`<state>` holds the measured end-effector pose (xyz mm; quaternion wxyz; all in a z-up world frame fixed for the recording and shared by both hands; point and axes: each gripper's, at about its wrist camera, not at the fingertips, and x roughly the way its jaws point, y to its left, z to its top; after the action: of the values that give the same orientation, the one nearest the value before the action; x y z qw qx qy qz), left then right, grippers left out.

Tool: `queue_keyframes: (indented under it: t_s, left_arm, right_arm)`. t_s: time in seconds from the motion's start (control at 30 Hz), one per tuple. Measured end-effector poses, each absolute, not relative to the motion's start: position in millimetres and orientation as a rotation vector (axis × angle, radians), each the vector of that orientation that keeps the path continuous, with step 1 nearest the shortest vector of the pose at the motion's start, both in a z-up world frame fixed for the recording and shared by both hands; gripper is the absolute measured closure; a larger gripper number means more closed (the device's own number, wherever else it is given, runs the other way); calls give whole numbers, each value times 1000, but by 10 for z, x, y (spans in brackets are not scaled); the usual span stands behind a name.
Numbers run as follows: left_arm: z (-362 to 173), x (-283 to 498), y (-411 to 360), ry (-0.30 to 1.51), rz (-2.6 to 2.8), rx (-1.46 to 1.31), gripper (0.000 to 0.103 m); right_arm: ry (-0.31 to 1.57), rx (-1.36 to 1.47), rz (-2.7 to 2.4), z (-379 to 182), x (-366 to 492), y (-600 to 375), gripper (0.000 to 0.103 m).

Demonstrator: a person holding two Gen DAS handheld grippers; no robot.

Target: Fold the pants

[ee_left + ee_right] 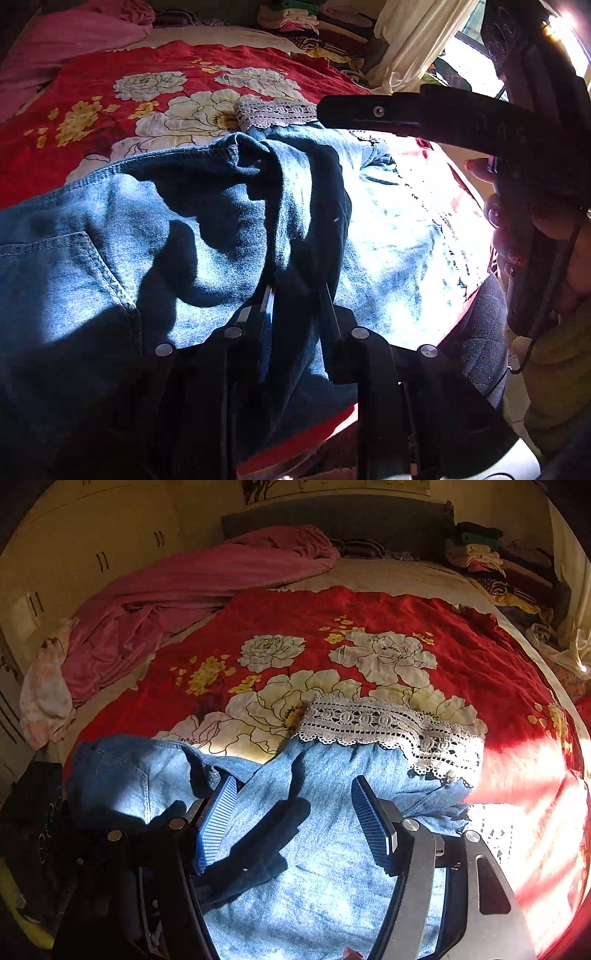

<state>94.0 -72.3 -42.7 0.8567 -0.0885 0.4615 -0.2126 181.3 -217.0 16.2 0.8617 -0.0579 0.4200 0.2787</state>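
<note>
The left gripper (pixel 297 295) points down onto the pants (pixel 207 221), which lie on a red floral bedspread (pixel 122 62). Its jaws are nearly closed, and a raised ridge of denim runs up between them; the pads press on this fold. Ahead of the jaws the ridge rises to a bunched seam. Left of the jaws the denim spreads flat, with a stitched pocket (pixel 55 254) on it. Right of the jaws the cloth is washed out by sunlight.

The right gripper (pixel 295 823) hangs above the pants (pixel 332 867) with its jaws standing well apart. Denim lies below the gap, and no pad touches it. Just ahead of the jaws a lace trim (pixel 388 723) edges the denim and rests on the bedspread (pixel 461 657). Far ahead and to the left lies a pink blanket (pixel 207 579).

In the left view, a hand (pixel 546 236) holds the right gripper's body at the right edge, one finger (pixel 369 110) of that gripper reaching over the lace trim (pixel 277 112).
</note>
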Motion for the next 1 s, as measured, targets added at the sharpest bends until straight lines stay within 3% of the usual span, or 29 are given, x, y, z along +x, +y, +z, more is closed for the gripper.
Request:
queue_keyframes:
  t_s: [0.4, 0.43, 0.47, 0.57, 1.0]
  left_arm:
    - [-460, 851, -997, 960, -504, -137, 96]
    - [-457, 849, -998, 959, -504, -138, 96]
    - [-454, 845, -998, 957, -504, -133, 96]
    - [-445, 838, -997, 947, -491, -118, 96]
    - [-401, 783, -977, 896, -471, -102, 96]
  right_arm:
    - [1039, -264, 418, -365, 2771, -1545, 40]
    - [1040, -302, 395, -407, 2803, -1516, 44]
    - [1031, -342, 391, -437, 2813, -1493, 62]
    - [1000, -359, 419, -402, 2770, -1568, 93]
    - [808, 212, 420, 386, 1937, -3142, 94]
